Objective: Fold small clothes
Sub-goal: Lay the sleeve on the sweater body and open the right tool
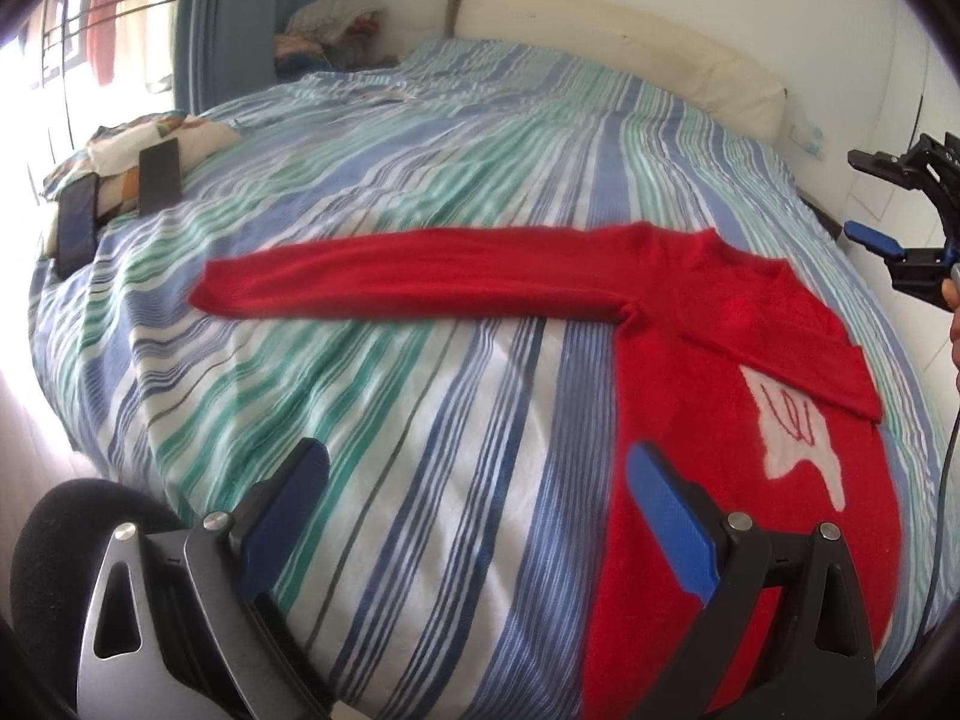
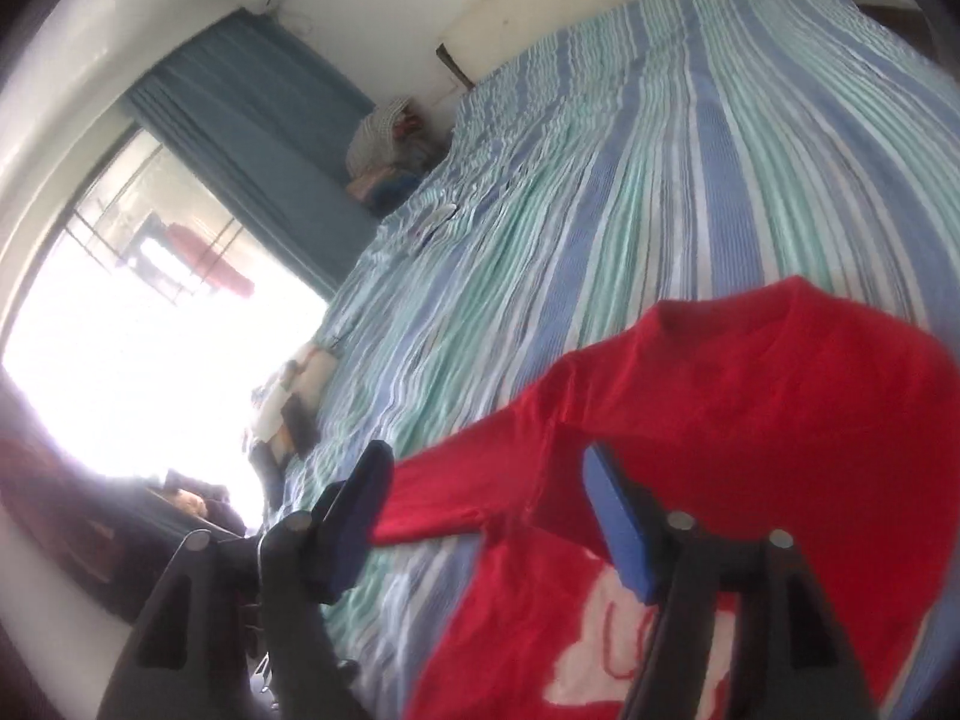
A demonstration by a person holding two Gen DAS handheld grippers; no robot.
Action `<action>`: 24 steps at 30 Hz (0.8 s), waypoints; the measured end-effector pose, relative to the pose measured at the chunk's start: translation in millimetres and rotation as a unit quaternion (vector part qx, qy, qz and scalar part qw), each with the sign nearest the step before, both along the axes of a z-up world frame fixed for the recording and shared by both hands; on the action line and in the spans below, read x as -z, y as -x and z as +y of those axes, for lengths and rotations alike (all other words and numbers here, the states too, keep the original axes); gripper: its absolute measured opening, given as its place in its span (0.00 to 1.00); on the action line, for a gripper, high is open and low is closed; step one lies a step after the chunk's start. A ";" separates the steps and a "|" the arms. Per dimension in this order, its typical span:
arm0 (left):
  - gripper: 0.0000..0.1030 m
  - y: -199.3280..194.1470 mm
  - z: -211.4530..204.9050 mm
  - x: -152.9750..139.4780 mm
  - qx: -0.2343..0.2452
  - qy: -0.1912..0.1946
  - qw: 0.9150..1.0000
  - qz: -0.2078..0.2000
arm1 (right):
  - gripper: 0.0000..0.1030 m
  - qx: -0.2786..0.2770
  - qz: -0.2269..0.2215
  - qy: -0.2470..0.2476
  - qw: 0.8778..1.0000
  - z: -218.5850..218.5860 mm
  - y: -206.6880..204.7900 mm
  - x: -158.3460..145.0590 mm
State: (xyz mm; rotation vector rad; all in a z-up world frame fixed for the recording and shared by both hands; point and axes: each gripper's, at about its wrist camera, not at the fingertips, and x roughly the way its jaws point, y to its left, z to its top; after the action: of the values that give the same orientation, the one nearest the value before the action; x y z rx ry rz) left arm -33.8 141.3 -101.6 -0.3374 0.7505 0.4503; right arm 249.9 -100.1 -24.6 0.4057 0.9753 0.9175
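Observation:
A red sweater (image 1: 690, 372) lies flat on the striped bedcover (image 1: 420, 420), with a white motif (image 1: 792, 438) on its front. One sleeve (image 1: 390, 276) stretches straight out to the left. The other sleeve (image 1: 804, 348) is folded across the chest. My left gripper (image 1: 474, 453) hovers open over the bedcover just left of the sweater's hem, holding nothing. My right gripper (image 1: 851, 195) is off the bed's right side, open and empty, with a hand behind it. In the right wrist view the right gripper (image 2: 486, 459) stands open above the sweater (image 2: 780, 408), apart from it.
A small pile of patterned clothes (image 1: 138, 150) with dark straps sits at the bed's left edge. A cream headboard (image 1: 630, 42) runs along the far side. More folded laundry (image 1: 336, 24) is stacked in the corner by the blue curtain (image 1: 258, 12). A bright window is on the left.

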 end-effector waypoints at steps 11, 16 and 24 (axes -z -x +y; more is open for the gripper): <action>0.97 -9.9 -5.9 7.4 0.014 0.014 1.000 0.012 | 0.64 0.073 0.024 0.064 0.995 -131.5 2.3 39.5; 0.97 -14.8 -17.3 12.2 0.028 -0.012 0.999 0.033 | 0.64 0.065 -0.004 0.191 0.979 -147.4 25.8 75.0; 0.97 -12.6 -20.1 15.2 0.032 -0.039 0.997 0.051 | 0.60 0.102 -0.026 0.329 0.938 -175.1 47.9 135.7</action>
State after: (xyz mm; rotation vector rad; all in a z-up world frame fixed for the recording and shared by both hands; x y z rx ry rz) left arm -21.1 121.2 -116.8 -0.2179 0.8384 0.4379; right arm 202.0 -275.2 -160.3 -0.0886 1.1048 0.3719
